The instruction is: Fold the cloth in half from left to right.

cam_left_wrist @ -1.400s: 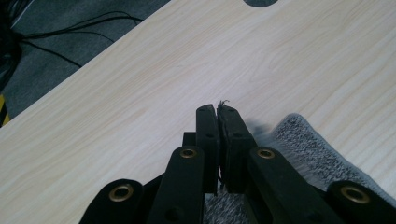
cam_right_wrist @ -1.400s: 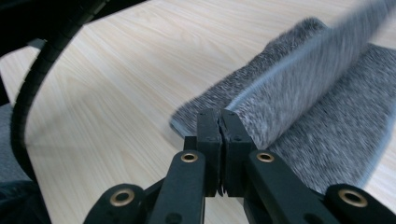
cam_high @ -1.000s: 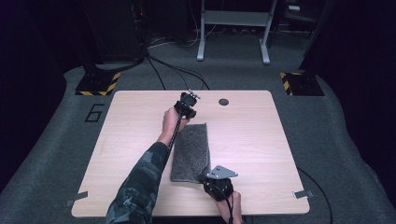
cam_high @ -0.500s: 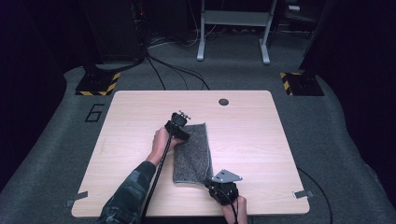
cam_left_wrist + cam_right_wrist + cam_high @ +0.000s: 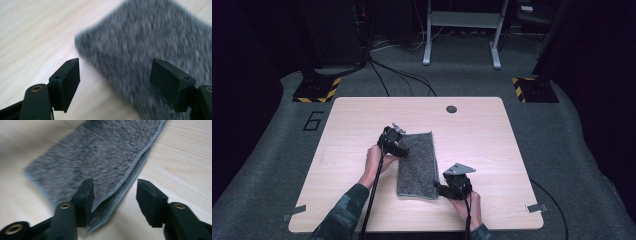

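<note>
Grey folded cloth (image 5: 417, 165) lies flat near the middle of the pale wood worktop (image 5: 492, 145), long side running away from the person. Left hand-held gripper (image 5: 393, 141) sits at the cloth's far left corner, jaws spread wide and released; in the left gripper view (image 5: 115, 82) that corner lies between them, ungripped. Right hand-held gripper (image 5: 447, 187) rests at the near right corner, also released; in its own view (image 5: 113, 195) the jaws straddle the cloth's stitched double edge (image 5: 130, 170).
</note>
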`<state>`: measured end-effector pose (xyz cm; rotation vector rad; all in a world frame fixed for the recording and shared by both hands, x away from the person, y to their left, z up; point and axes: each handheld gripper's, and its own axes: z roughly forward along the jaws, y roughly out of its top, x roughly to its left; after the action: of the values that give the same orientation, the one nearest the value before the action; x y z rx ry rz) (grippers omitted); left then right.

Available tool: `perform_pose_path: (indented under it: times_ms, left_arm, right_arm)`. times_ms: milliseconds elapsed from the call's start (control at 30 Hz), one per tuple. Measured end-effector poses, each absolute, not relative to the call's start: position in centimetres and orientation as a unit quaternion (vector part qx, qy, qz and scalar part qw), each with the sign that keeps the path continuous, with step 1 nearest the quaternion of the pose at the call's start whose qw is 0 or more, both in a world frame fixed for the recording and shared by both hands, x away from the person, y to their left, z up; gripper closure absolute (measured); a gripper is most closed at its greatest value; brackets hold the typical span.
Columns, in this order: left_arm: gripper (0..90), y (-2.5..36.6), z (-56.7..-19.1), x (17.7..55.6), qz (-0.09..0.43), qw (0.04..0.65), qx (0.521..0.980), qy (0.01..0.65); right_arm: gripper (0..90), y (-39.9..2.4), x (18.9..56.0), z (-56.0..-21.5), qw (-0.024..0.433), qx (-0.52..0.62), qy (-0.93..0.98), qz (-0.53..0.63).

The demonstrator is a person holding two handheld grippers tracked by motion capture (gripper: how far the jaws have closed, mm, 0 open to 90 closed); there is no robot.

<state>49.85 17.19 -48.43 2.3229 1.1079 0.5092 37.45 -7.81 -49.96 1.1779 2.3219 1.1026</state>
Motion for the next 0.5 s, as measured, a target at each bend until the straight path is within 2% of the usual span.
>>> perform_pose_path:
  times_ms: [167, 500]
  left_arm:
    - [23.5, 17.3, -50.0, 48.7, 0.197, 0.229, 0.868, 0.394]
    - [20.5, 17.6, -50.6, 49.0, 0.187, 0.258, 0.861, 0.396]
  right_arm:
    - [40.9, -7.0, 40.0, -51.5, 0.169, 0.414, 0.827, 0.341]
    - [36.7, -7.6, 39.7, -51.8, 0.181, 0.422, 0.823, 0.333]
